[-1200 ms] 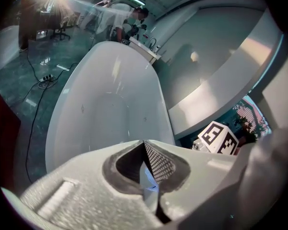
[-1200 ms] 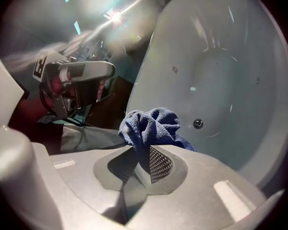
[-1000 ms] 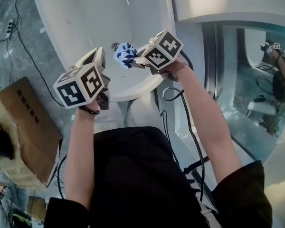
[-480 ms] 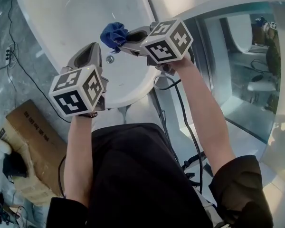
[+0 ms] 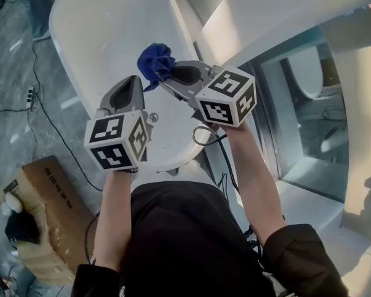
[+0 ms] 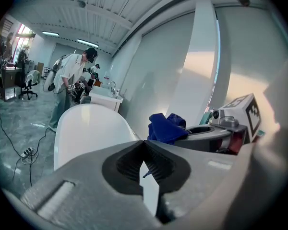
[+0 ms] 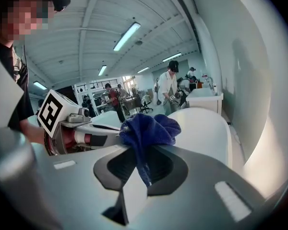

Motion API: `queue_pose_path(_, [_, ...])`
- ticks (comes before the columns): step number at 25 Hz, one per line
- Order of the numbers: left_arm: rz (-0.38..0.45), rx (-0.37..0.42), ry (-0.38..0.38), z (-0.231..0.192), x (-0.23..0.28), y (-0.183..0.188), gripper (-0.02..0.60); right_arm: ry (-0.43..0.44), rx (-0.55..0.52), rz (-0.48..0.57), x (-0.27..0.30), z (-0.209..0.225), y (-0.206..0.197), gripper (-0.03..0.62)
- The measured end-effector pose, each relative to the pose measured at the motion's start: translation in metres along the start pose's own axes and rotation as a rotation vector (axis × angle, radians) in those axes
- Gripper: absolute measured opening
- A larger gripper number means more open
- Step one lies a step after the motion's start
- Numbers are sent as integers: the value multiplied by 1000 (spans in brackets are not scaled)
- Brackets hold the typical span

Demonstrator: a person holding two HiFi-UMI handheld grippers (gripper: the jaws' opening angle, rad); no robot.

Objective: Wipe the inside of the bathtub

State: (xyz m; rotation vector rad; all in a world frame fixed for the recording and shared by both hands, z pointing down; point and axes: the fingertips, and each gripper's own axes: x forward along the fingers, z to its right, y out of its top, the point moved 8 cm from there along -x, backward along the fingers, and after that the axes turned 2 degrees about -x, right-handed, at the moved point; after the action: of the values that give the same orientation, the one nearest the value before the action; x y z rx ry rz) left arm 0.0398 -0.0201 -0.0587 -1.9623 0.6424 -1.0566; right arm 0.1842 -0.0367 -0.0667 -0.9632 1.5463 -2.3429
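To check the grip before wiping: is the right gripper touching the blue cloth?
Touching. In the right gripper view, the blue cloth hangs pinched between the closed jaws of the right gripper.

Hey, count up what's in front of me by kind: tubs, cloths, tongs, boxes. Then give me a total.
Bathtub: 1
Blue cloth: 1, pinched in the right tongs
Tongs: 2, counting the left tongs, closed with nothing in them
Cardboard box: 1, on the floor beside the tub
Total: 5
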Motion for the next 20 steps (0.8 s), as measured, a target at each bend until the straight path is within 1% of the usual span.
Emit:
queue_pose_path(4, [54, 32, 57, 13, -1, 25, 5, -16, -46, 65, -11, 14, 29, 54])
queue_pose_path(8, [108, 45, 119, 22, 2, 62, 5, -21, -78, 137, -20, 33, 66, 54])
queue_pose_path(10, [142, 61, 148, 23, 0, 80, 5, -18, -114, 176, -20, 37, 84, 54])
queue_pose_path(15, [213, 106, 201, 21, -17, 113, 5, -33, -192, 276, -23, 24, 120, 54])
queue_pose_path(20, [262, 138, 228, 24, -39, 130, 5, -71, -236, 351, -39, 3, 137, 54])
